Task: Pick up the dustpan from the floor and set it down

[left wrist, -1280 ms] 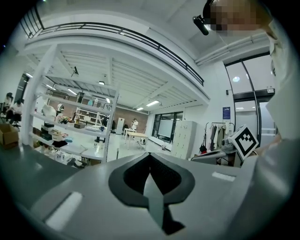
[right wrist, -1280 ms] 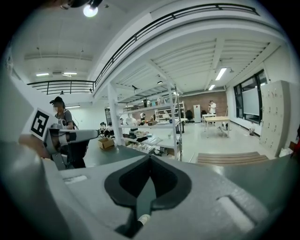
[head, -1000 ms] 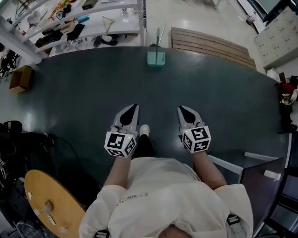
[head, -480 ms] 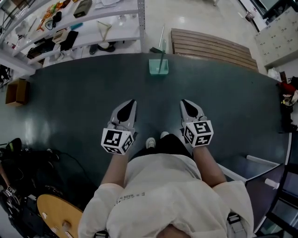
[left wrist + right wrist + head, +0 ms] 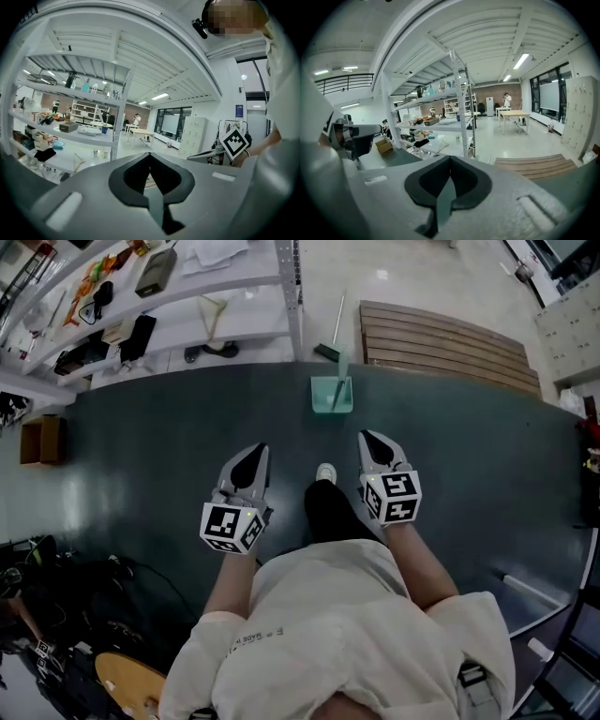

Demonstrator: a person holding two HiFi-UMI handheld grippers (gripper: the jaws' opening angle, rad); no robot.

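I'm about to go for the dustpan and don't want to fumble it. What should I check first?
1. Dustpan in sight on the floor ahead: ok.
2. Left hand-held gripper empty: ok.
3. Right hand-held gripper empty: ok.
4. Jaws open for a grasp: not ok, both shut.
5. Dustpan within reach: not ok, it lies ahead of both tips, apart from them.

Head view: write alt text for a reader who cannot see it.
From above, a person in a white top holds the left gripper and right gripper, both shut and empty, over a dark green floor, aimed toward a pale green dustpan just ahead. White shelves stand beyond at the left, wooden slats at the right.
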